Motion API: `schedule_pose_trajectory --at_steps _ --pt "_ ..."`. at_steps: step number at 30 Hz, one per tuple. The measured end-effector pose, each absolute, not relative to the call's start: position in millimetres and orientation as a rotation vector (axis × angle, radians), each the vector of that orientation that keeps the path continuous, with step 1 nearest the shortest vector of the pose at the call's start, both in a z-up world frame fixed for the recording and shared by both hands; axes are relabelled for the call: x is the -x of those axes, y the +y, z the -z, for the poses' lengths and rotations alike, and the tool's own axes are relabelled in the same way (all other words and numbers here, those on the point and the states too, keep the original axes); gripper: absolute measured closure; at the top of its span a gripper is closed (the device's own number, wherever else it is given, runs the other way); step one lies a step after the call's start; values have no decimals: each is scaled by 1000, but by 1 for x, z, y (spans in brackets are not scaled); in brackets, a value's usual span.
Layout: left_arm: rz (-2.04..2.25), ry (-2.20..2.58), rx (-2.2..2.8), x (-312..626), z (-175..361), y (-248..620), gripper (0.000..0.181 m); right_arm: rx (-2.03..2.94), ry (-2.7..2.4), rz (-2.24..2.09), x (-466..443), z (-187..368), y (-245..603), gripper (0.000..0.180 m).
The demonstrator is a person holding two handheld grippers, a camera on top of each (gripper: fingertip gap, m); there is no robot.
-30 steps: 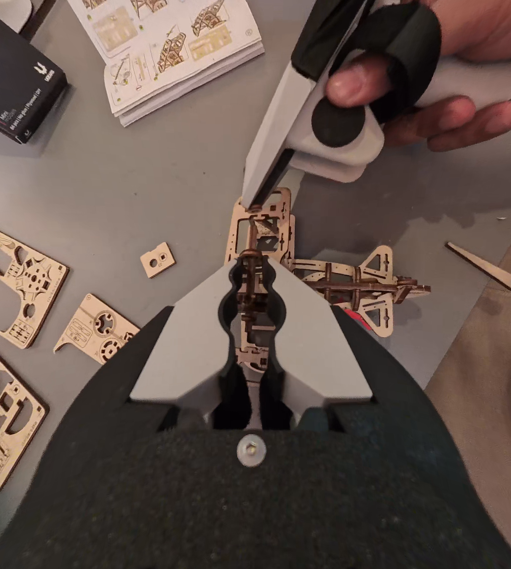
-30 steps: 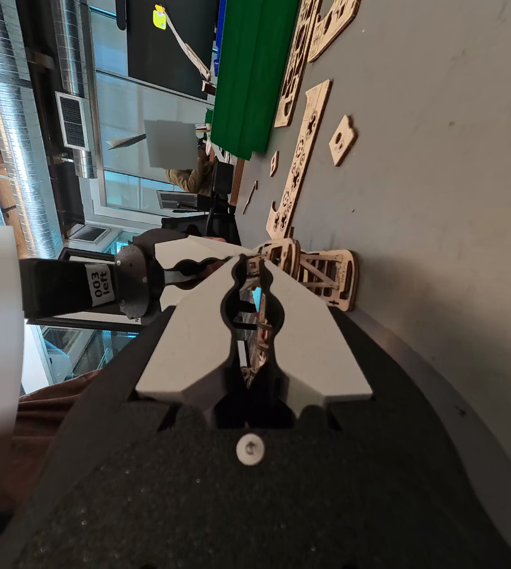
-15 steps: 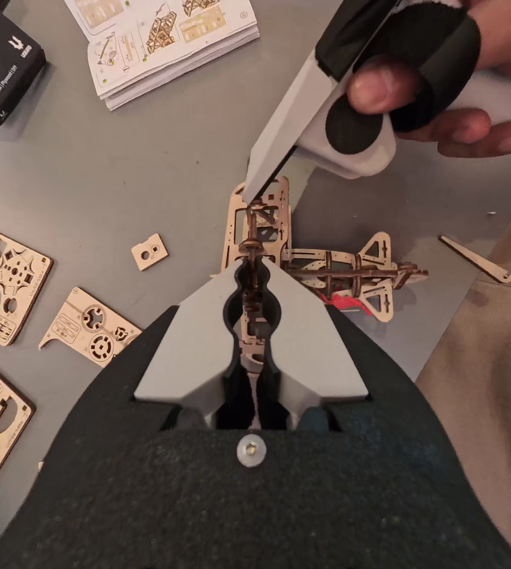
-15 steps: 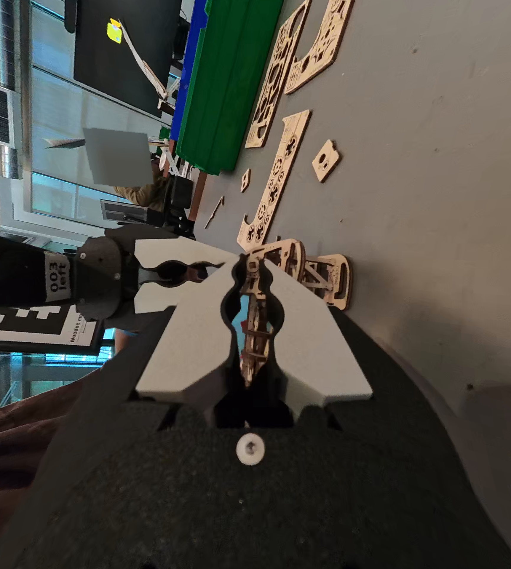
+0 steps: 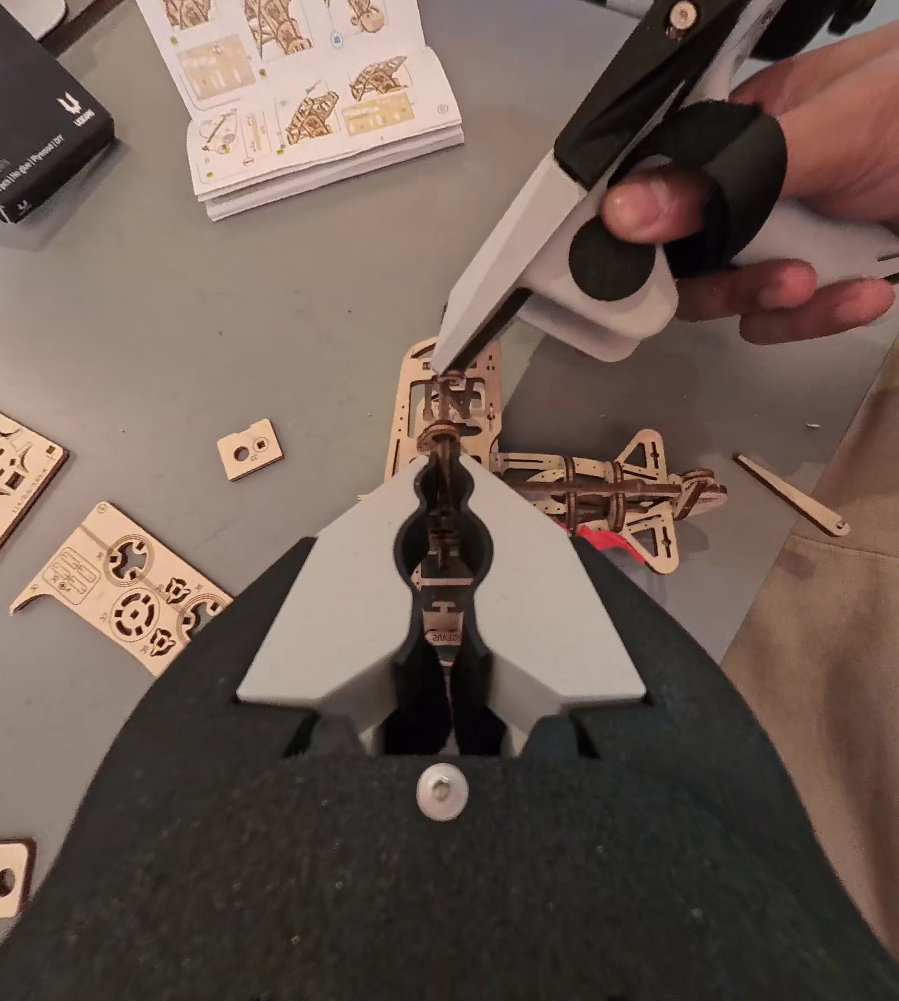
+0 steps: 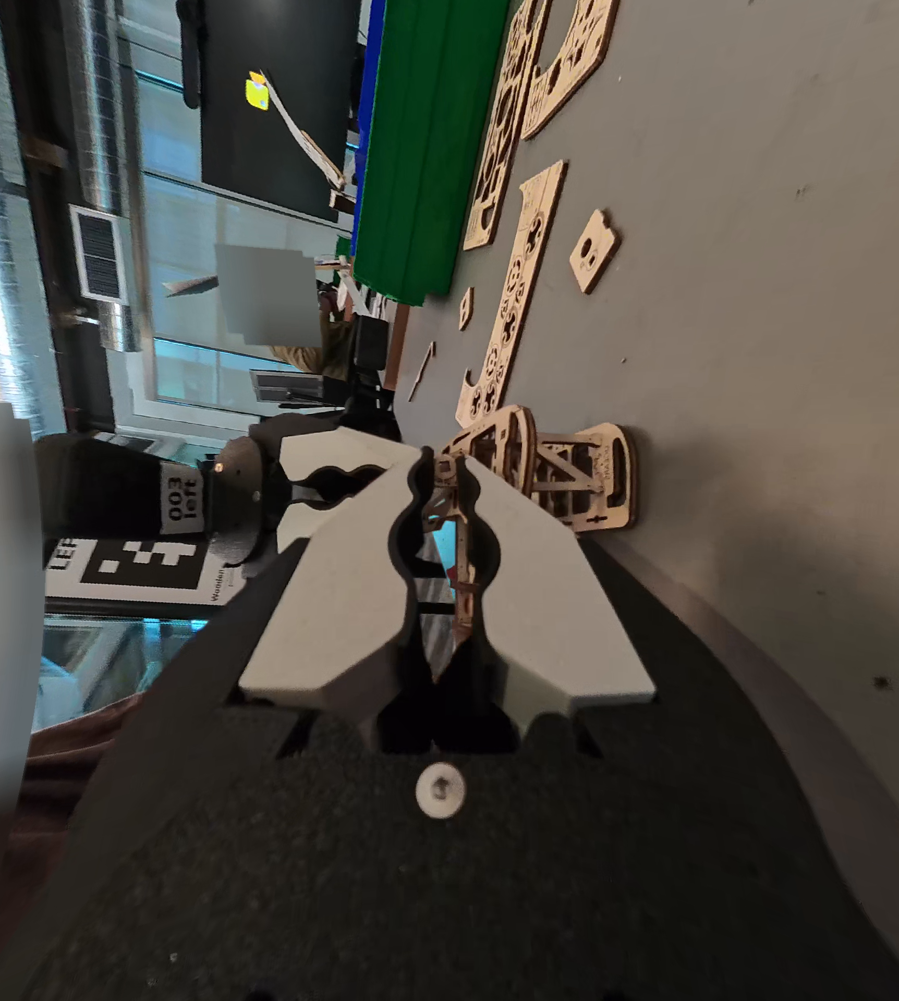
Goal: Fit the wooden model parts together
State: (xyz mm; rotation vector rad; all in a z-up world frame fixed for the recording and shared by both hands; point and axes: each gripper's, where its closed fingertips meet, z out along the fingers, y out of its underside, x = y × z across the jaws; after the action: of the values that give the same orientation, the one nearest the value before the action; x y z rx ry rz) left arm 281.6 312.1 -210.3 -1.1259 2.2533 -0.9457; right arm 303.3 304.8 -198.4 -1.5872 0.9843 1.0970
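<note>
While both grippers closed on one slim laser-cut plywood strut (image 5: 443,520), the assembly was partway done. At frame centre in the left wrist view, the left gripper (image 5: 444,460) had its jaws narrowed onto the strut's near length. From the upper right, the right gripper (image 5: 444,371) pinched the strut's far tip, with its jaws nearly together. Just beyond and right of the strut, the partly built pale plywood model frame (image 5: 599,487) lay on the grey surface (image 5: 220,303); whether the strut was already seated in it could not be told. In the right wrist view, a thin wooden piece (image 6: 461,569) sat between that gripper's jaws, with the frame close behind.

Judged done: a frame of several joined ribs and panels. Judged left: much of the kit, since punched plywood sheets (image 5: 122,590) at lower left still carried parts and a small loose plywood tab (image 5: 249,449) lay left of centre. An open instruction booklet (image 5: 317,97) lay at upper centre.
</note>
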Motion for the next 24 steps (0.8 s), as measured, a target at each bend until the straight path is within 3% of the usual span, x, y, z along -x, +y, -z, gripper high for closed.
schedule_pose_trajectory --at_steps 7,15,21,24 --pt "964 2228 1114 -281 205 310 181 1549 988 -1127 -304 193 304 174" --pt "941 2244 1116 -282 213 308 180 1847 810 -713 -306 205 304 173" --pt "967 2244 1138 -283 213 310 180 1915 396 -331 -317 181 291 173" --pt "968 2246 1141 -282 214 311 180 2247 28 -65 -315 210 254 173"
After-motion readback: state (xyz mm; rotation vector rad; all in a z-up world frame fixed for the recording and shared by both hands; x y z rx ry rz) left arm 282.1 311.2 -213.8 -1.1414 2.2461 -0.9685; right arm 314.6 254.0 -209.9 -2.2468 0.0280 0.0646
